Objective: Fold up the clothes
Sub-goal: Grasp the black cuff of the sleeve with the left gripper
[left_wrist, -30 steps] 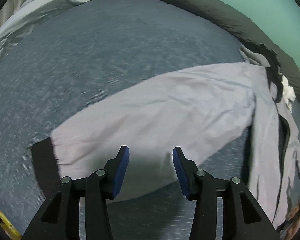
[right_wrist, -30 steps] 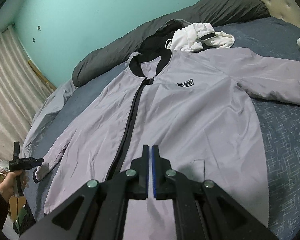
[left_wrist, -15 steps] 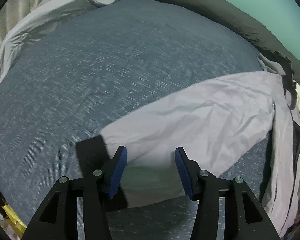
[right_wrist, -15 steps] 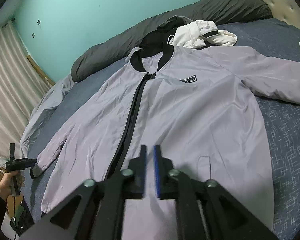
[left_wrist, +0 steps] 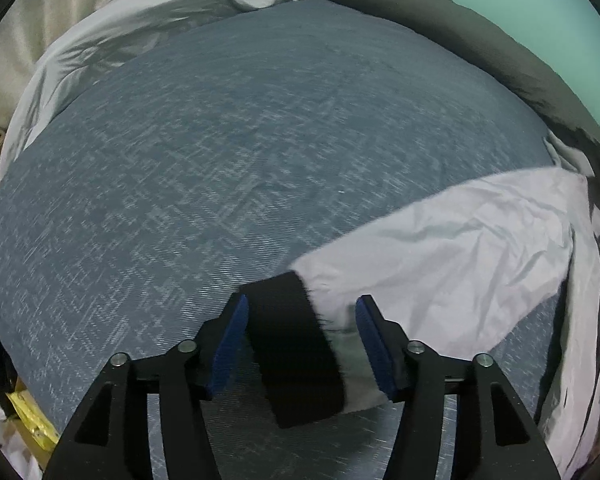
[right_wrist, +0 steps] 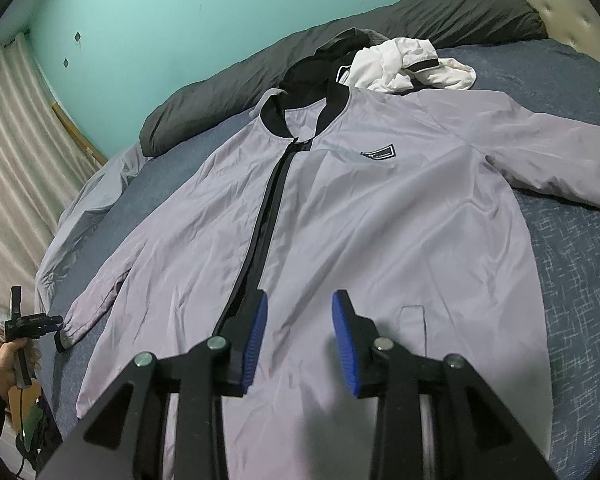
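Grey jacket [right_wrist: 340, 208] lay face up and zipped on the blue bedspread [left_wrist: 220, 160], sleeves out to each side; that flat spread is what makes a clean fold possible. Left gripper [left_wrist: 302, 344] was spread wide with the black cuff [left_wrist: 296, 352] of the sleeve [left_wrist: 452, 256] sitting between its blue pads [left_wrist: 230, 344], no pinch yet. Likely lined up there because the cuff is the natural handle for swinging the sleeve across the chest. Right gripper [right_wrist: 300, 340] was also spread, hanging over the lower front panel just right of the zipper [right_wrist: 268, 208], not touching cloth as far as I could tell. My read: it was placed to pin or grab the hem. White garment [right_wrist: 404, 64] sat bunched by the collar, near the dark pillow [right_wrist: 380, 28], not in the way.
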